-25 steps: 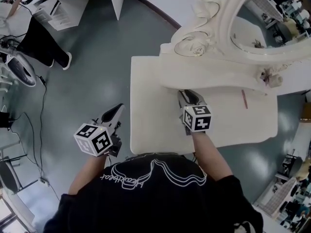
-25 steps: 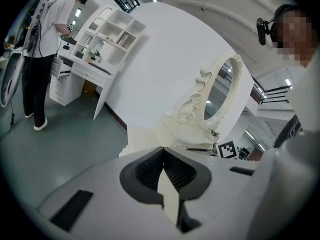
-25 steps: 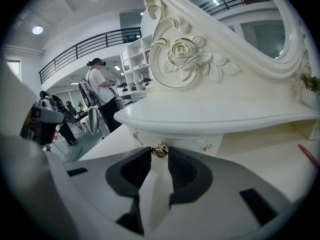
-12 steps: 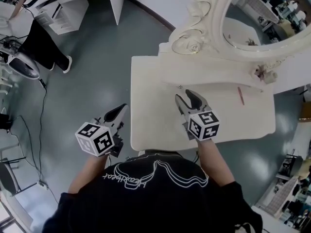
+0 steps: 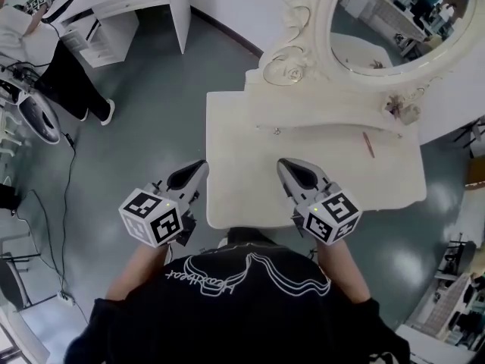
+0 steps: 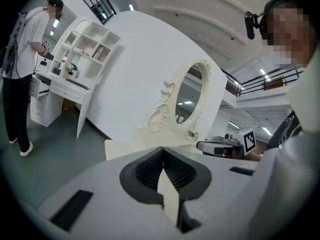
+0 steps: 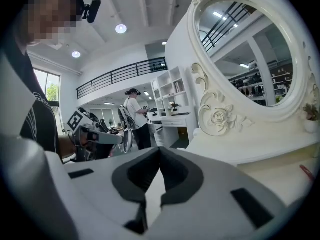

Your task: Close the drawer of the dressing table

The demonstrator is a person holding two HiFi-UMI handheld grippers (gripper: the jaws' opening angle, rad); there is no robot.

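Right claw has just snapped together, empty; left claw is together too. The drawer looks light, stiff and easy-sliding. Nudge the knob, twelve o'clock of the right claw.

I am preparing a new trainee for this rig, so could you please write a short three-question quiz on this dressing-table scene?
1. True or false: the left gripper and the right gripper both have their jaws together with nothing between them.
2. Where does the thin pink stick lie? A: on top of the dressing table, to the right of the right gripper. B: between the right gripper's jaws. C: between the left gripper's jaws.
3. What shape is the mirror?
Key: 1 true; the right gripper's jaws have just been closing, on nothing. 2 A. 3 oval.
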